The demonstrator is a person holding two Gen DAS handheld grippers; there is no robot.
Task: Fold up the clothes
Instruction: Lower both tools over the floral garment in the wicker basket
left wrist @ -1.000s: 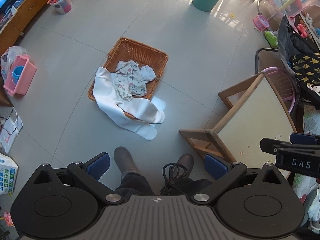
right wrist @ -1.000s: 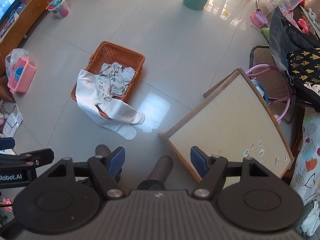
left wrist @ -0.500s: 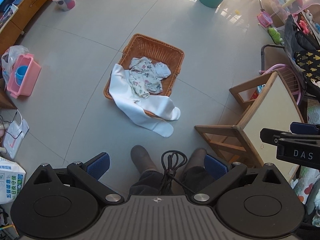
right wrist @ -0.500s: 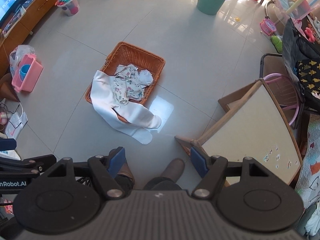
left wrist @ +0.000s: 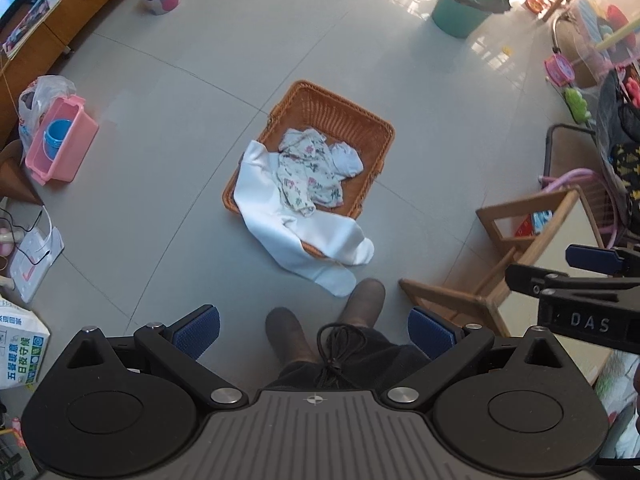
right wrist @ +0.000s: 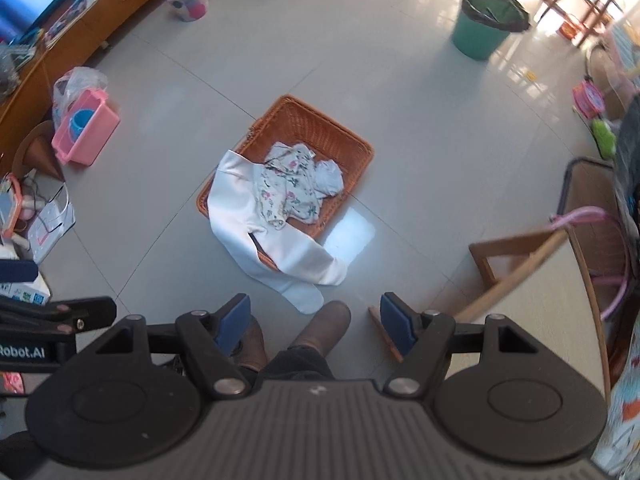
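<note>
Tiled floor; basket (left wrist: 320, 112) half-hidden by clothes (left wrist: 308, 176); both tongs (left wrist: 314, 326) (right wrist: 316, 322) gape empty.

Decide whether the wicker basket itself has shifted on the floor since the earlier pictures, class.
Cannot tell for certain, but probably not: the wicker basket keeps its place relative to the pink bin and green bucket; the cameras moved nearer.

orange basket (left wrist: 332, 108), white garment (left wrist: 272, 216)

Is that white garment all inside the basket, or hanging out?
Hanging out: the white garment drapes over the wicker basket rim, its legs lying on the floor.
</note>
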